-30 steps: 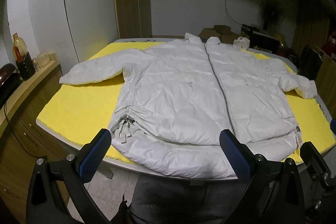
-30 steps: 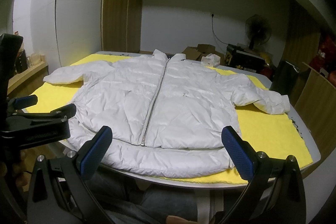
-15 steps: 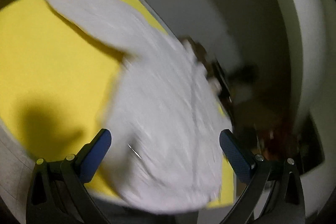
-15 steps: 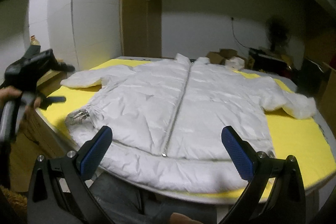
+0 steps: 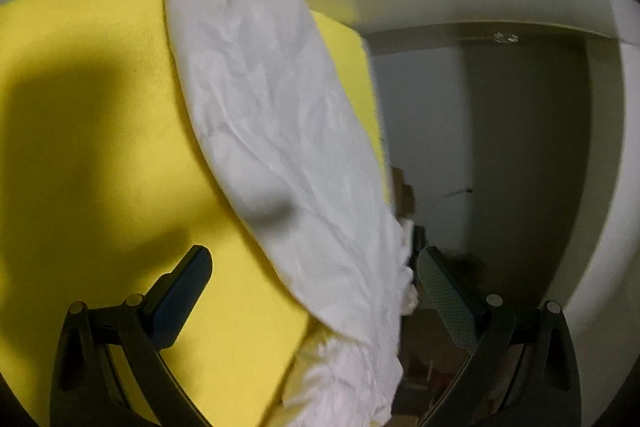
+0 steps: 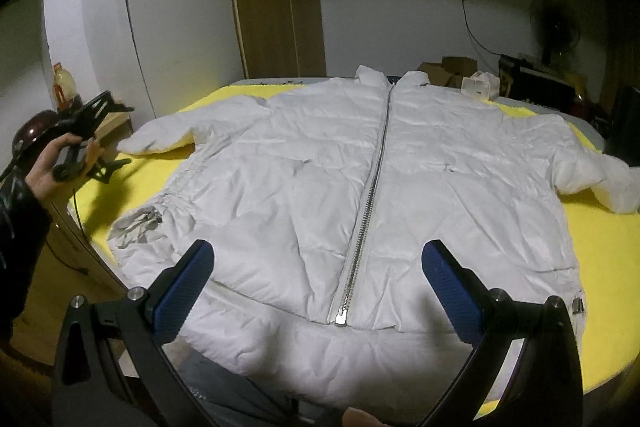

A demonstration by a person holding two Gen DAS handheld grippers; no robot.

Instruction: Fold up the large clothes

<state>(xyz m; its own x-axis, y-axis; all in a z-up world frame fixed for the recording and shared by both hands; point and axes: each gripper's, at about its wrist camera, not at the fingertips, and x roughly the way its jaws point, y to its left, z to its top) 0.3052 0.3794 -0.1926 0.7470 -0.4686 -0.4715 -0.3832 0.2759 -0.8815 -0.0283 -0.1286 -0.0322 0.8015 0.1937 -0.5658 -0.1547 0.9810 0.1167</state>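
White puffer jacket (image 6: pixel 360 187) lies flat and front-up on the yellow foam mat (image 6: pixel 608 267), covering most of it; its silver zipper (image 6: pixel 370 195) runs closed down the middle of the jacket, from the collar at the far edge to the hem at the near edge; one sleeve (image 5: pixel 272 131) stretches out from the jacket's left side across bare mat, and the left gripper (image 5: pixel 316 283) hovers over that sleeve, jaws spread wide, holding nothing; the right gripper (image 6: pixel 318 277) hangs above the jacket's hem, jaws likewise apart and empty; a hand (image 6: pixel 52 163) left of the jacket holds the left tool; a drawstring (image 6: pixel 138 225) trails at the jacket's left hem corner.
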